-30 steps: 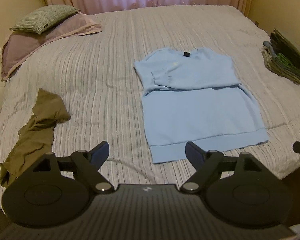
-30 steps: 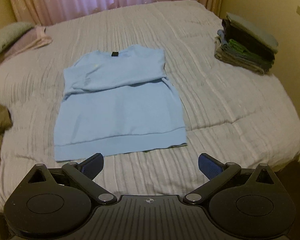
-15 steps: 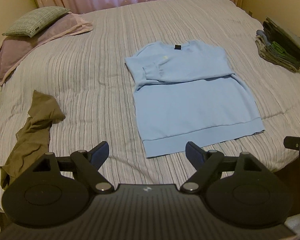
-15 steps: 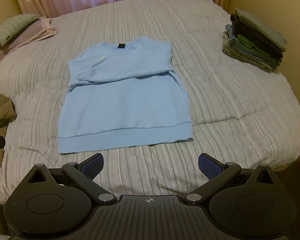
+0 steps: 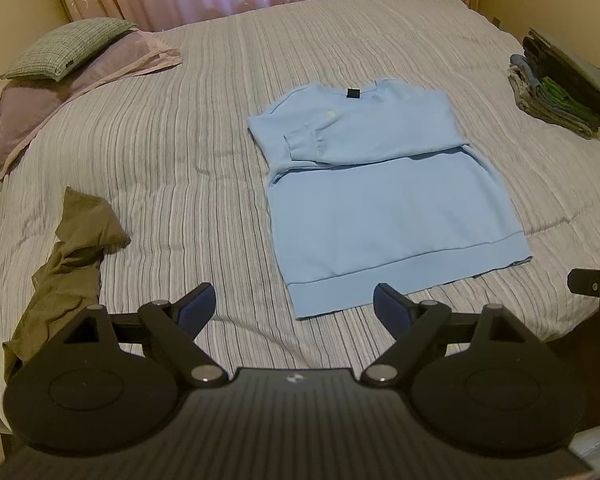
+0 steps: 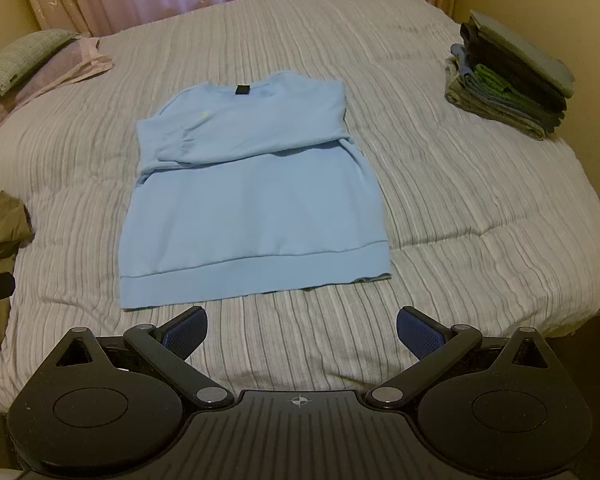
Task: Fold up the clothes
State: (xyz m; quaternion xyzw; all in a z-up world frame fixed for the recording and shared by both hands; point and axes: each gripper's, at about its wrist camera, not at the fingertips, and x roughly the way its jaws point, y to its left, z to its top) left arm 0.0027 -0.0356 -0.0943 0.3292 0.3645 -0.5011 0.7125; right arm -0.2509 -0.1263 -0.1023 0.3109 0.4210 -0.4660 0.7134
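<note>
Sweatshirt (image 5: 384, 196) mid-bed (image 5: 204, 128); pillows (image 5: 64, 64) far left, seemingly folded stack (image 5: 560, 88) far right.

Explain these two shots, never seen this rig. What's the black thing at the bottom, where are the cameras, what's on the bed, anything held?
There is no robot here: a person holds a two-finger gripper in each hand, and each gripper carries a fisheye camera looking forward along its fingers. The black shape at the bottom of each picture is that gripper's own body. One picture is from the left gripper, the other from the right gripper. Both stand open and hold nothing.

On the bed lies a blue sweatshirt, flat, with its sleeves folded across the chest. To its left is a crumpled olive garment; at the far right, a stack of folded clothes. Pillows sit at the far left.
</note>
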